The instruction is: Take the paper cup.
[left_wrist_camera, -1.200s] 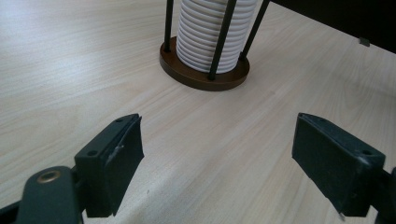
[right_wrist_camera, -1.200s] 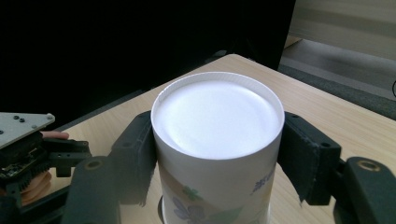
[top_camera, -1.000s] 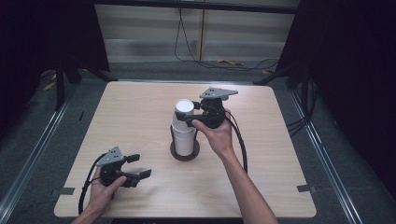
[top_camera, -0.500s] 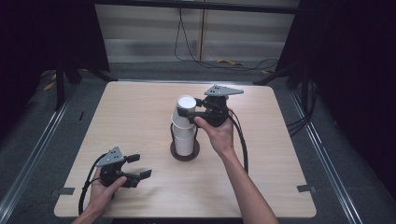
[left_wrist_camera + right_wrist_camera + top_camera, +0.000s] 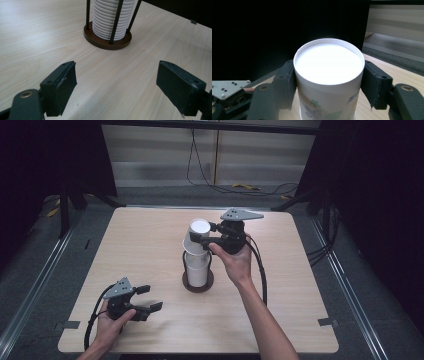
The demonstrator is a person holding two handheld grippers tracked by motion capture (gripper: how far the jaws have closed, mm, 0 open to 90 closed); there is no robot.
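Observation:
A stack of white paper cups stands upside down in a rod holder with a round brown base at the table's middle. My right gripper is shut on the top cup, a white cup with a flower print, held slightly tilted at the top of the stack. Its jaws have just been closing, with that cup between them, and both pads press on its sides. My left gripper rests low near the front left, open, with nothing between its jaws. It faces the stack and the base.
The light wooden table has bare wood all around the holder. Dark floor, metal rails and cables lie beyond its edges. Thin black rods of the holder rise around the stack.
My right gripper has edged up a little with the top cup, which now sits higher and more tilted over the stack. The left gripper has stayed put.

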